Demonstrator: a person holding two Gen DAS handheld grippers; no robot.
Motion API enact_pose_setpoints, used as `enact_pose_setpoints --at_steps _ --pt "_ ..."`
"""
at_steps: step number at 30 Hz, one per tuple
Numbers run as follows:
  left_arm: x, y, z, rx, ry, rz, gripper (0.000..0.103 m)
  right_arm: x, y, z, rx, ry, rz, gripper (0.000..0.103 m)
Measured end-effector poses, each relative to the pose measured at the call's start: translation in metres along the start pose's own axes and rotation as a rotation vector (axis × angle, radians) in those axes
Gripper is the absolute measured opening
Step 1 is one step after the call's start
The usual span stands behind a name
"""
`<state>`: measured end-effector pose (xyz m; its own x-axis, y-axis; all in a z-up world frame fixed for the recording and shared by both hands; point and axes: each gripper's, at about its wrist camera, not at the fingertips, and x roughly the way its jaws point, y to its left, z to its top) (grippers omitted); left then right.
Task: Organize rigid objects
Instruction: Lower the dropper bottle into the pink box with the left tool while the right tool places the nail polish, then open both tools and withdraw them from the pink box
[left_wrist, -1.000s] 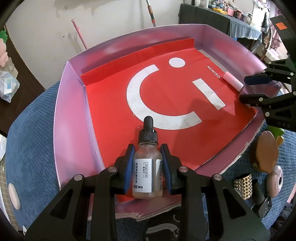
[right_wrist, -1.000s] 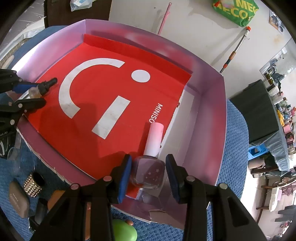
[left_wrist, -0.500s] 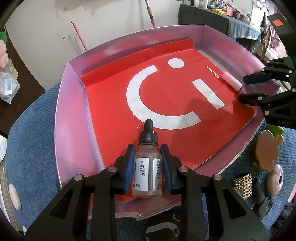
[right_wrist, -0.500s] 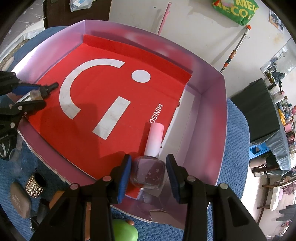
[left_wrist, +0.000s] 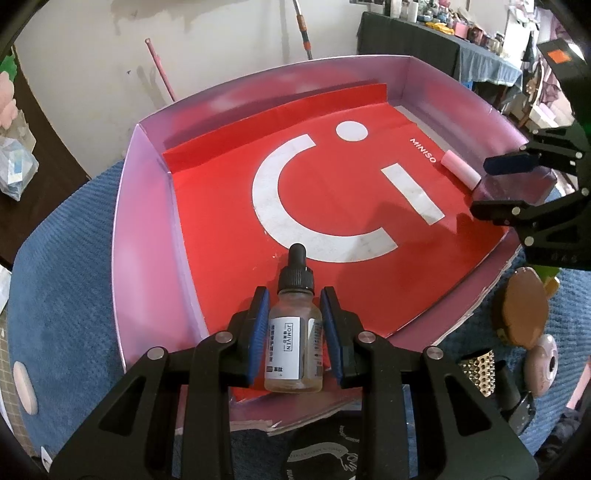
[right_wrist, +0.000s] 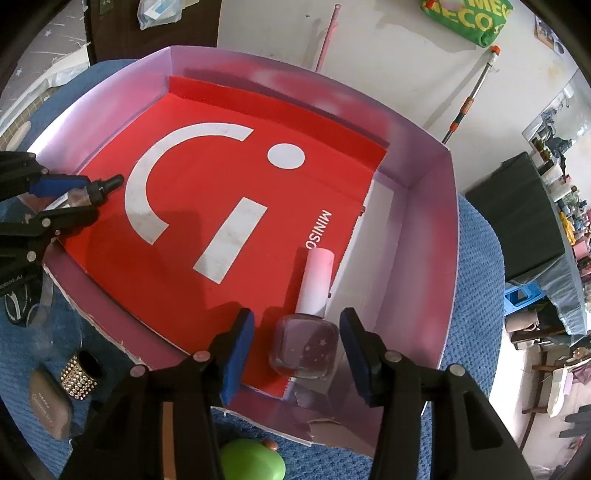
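A clear dropper bottle (left_wrist: 293, 347) with a black cap and a white label lies at the near edge of the pink box (left_wrist: 147, 229) with its red MINISO liner. My left gripper (left_wrist: 293, 295) is shut on the bottle's body. At the box's other near corner lies a square nail polish bottle (right_wrist: 304, 349) with a long pink cap (right_wrist: 316, 284). My right gripper (right_wrist: 297, 317) straddles it. Its jaws are opening, and gaps show between both blue pads and the glass. Each gripper also shows in the other's view, the right gripper (left_wrist: 509, 182) and the left gripper (right_wrist: 70, 199).
The box sits on a blue textured cloth (left_wrist: 62, 295). Outside its near wall lie a brown compact (left_wrist: 521, 306), a gold studded piece (left_wrist: 478, 371), a round pinkish case (left_wrist: 543, 363) and a green object (right_wrist: 251, 461). Poles lean on the wall behind.
The right gripper's jaws have spread apart and let go of the nail polish bottle, which stays in place. The left gripper keeps its grip on the dropper bottle.
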<state>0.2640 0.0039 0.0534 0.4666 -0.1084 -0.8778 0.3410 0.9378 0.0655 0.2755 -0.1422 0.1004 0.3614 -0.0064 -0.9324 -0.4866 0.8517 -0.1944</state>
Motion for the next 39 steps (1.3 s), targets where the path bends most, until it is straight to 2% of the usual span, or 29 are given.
enact_pose_setpoints --at_steps 3,7,13,16,20,27,30,32,33,35,39 --pt "-0.002 0.003 0.002 -0.017 -0.002 -0.022 0.027 -0.001 -0.001 0.0 0.006 -0.004 0.006 0.054" --pt "-0.007 0.006 0.002 -0.036 -0.016 -0.043 0.027 -0.007 -0.004 -0.001 0.028 -0.024 0.029 0.064" --pt "-0.018 0.01 0.002 -0.07 -0.046 -0.069 0.027 -0.022 -0.01 -0.004 0.06 -0.079 0.048 0.065" --pt "-0.026 0.013 0.0 -0.09 -0.077 -0.068 0.027 -0.036 -0.013 -0.008 0.08 -0.126 0.059 0.067" --pt "-0.042 0.013 -0.002 -0.126 -0.124 -0.097 0.027 -0.06 -0.017 -0.016 0.105 -0.203 0.072 0.079" --pt "-0.077 0.006 -0.013 -0.145 -0.227 -0.123 0.028 -0.112 -0.01 -0.037 0.118 -0.338 0.073 0.08" --pt "-0.093 0.0 -0.021 -0.153 -0.276 -0.14 0.029 -0.135 -0.008 -0.05 0.141 -0.403 0.093 0.091" --pt "-0.103 -0.004 -0.029 -0.158 -0.313 -0.135 0.051 -0.152 -0.004 -0.06 0.156 -0.455 0.088 0.093" --pt "-0.109 -0.007 -0.036 -0.165 -0.348 -0.126 0.077 -0.158 -0.002 -0.065 0.163 -0.476 0.086 0.093" --pt "-0.123 -0.013 -0.05 -0.159 -0.432 -0.113 0.081 -0.173 0.0 -0.076 0.192 -0.518 0.086 0.095" --pt "-0.142 -0.025 -0.068 -0.164 -0.501 -0.074 0.081 -0.195 0.005 -0.101 0.239 -0.598 0.046 0.101"
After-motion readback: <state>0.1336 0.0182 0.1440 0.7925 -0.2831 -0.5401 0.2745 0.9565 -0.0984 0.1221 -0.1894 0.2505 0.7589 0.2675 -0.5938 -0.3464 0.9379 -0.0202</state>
